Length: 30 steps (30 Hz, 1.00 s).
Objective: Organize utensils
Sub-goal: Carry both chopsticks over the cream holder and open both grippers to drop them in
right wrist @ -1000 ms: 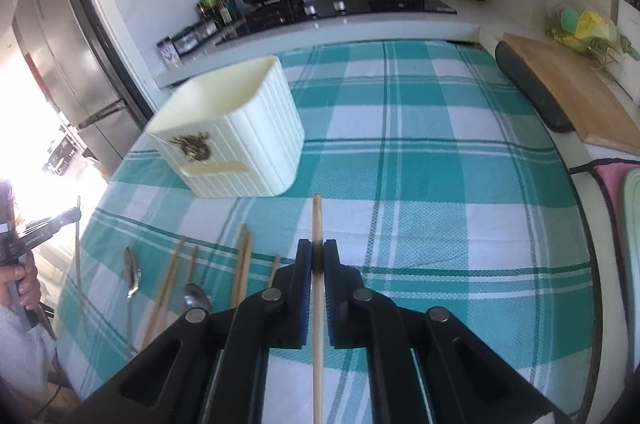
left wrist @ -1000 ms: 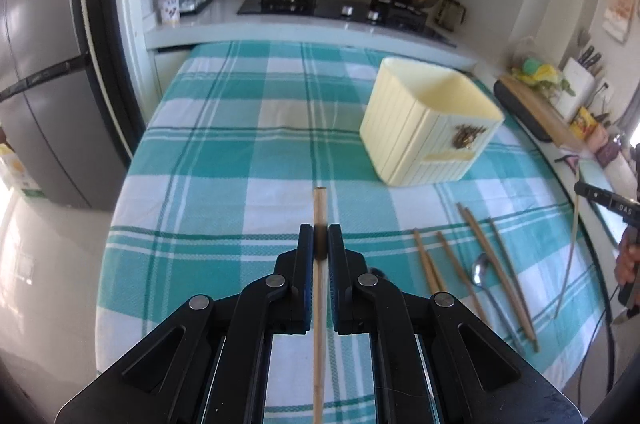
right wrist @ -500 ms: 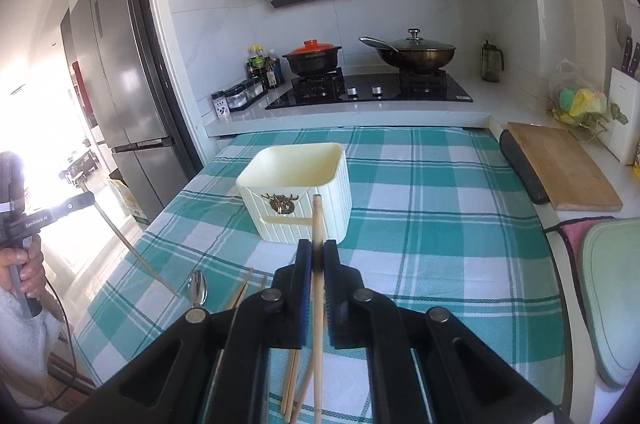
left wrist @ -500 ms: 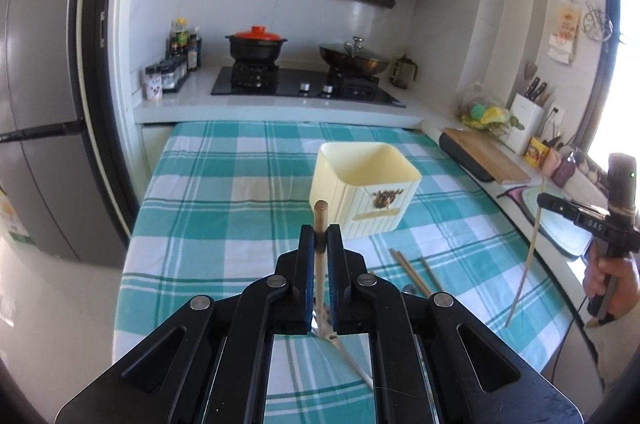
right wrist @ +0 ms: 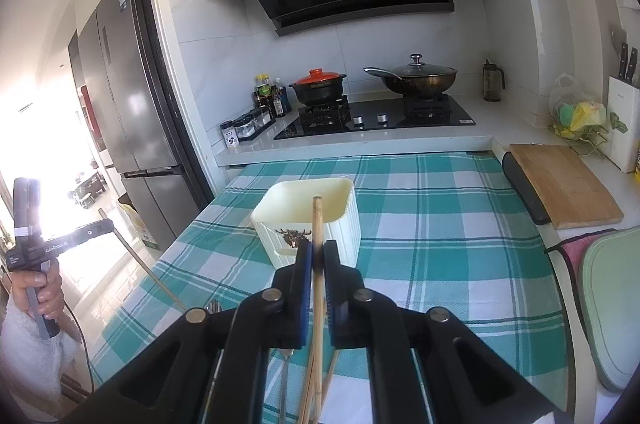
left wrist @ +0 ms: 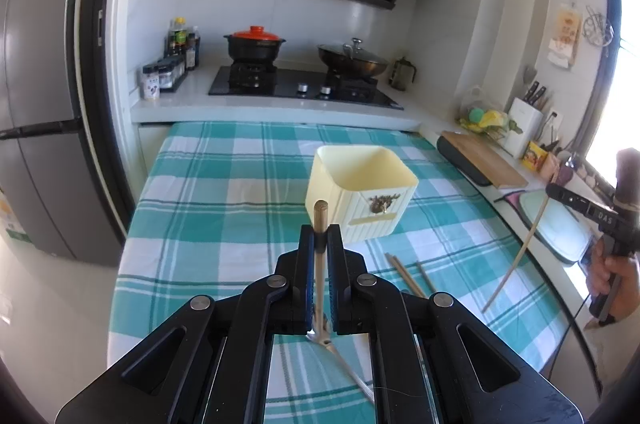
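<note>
checked tablecloth (left wrist: 224, 208) farther below now, both tools clamping chopsticks, raised since earlier.

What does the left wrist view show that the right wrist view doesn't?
Only the left wrist view: the right gripper from outside, its chopstick hanging clear of the cloth, and loose chopsticks lying beside the holder. Only the right wrist view: the left gripper from outside. Both: the cream holder, empty as far as visible, and a chopstick clamped in the filming gripper.

Checked table (left wrist: 224, 184): holder (left wrist: 360, 192), chopsticks (left wrist: 404, 272)
</note>
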Each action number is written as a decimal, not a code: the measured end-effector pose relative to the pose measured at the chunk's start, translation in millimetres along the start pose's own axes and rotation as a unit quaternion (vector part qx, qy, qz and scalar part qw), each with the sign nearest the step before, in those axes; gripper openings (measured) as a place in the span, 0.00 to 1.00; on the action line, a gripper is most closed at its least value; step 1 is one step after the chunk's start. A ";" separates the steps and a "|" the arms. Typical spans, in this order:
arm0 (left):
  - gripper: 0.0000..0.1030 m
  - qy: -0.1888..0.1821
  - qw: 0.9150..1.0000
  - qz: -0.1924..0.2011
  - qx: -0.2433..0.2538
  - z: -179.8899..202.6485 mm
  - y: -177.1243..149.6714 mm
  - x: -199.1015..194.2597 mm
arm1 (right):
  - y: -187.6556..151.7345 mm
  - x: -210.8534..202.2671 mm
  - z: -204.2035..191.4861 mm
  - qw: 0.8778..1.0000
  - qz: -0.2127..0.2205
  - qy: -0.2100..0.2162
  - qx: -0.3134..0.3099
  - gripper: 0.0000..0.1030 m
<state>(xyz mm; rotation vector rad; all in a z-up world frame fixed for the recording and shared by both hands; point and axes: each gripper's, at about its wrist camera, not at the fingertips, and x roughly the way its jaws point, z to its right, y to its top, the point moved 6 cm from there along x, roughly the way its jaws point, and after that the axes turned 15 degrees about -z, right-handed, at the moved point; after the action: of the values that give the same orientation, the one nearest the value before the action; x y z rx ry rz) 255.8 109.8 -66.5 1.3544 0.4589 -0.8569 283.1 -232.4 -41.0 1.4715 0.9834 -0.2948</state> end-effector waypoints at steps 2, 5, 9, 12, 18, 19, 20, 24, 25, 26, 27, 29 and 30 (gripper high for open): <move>0.04 0.000 1.000 0.000 0.001 1.5 -0.2 0.4 | -1.0 0.6 1.8 1.000 -0.005 0.002 0.004 0.07; 0.04 -0.001 1.000 0.002 0.002 5.8 0.2 -0.5 | -1.4 -1.7 2.8 1.000 -0.004 0.007 0.009 0.07; 0.04 0.000 1.000 0.012 0.007 11.1 11.7 -4.9 | 8.8 -4.3 1.1 1.000 0.013 -0.008 0.000 0.06; 0.04 -0.008 0.999 0.031 0.007 15.8 33.6 -12.9 | 30.6 -7.1 -0.8 0.999 0.036 -0.016 -0.005 0.06; 0.04 -0.028 0.994 0.106 -0.020 27.7 100.9 -28.0 | 96.9 -17.1 -9.1 0.993 0.114 -0.007 0.010 0.06; 0.04 -0.030 0.992 0.120 -0.025 31.3 112.0 -27.2 | 107.8 -17.0 -11.7 0.991 0.130 -0.006 0.012 0.06; 0.04 -0.027 0.990 0.132 -0.028 33.5 122.6 -23.6 | 117.4 -15.0 -13.7 0.990 0.143 -0.005 0.015 0.06; 0.04 -0.013 0.991 0.129 -0.035 43.0 154.0 16.5 | 146.8 21.1 -14.1 0.989 0.149 -0.011 0.025 0.06; 0.04 -0.009 0.992 0.117 -0.038 43.3 158.8 30.7 | 151.0 35.9 -12.7 0.990 0.138 -0.020 0.026 0.06; 0.04 -0.005 0.994 0.100 -0.039 43.1 162.0 45.6 | 154.2 52.3 -8.8 0.992 0.123 -0.027 0.030 0.06; 0.04 -0.002 0.996 0.078 -0.039 42.2 163.6 61.4 | 155.5 70.2 -3.8 0.994 0.098 -0.027 0.039 0.06; 0.04 0.000 0.998 0.040 -0.047 37.7 164.0 89.8 | 154.7 105.8 11.4 0.996 0.040 -0.012 0.073 0.06; 0.04 -0.001 0.999 0.022 -0.049 35.5 163.2 102.7 | 154.1 121.5 17.8 0.996 0.016 -0.005 0.087 0.06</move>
<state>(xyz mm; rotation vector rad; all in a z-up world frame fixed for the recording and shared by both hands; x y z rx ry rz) 437.2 46.1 -28.1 1.2685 0.4619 -0.7898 471.9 -179.0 -23.0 1.6410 0.9445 -0.3709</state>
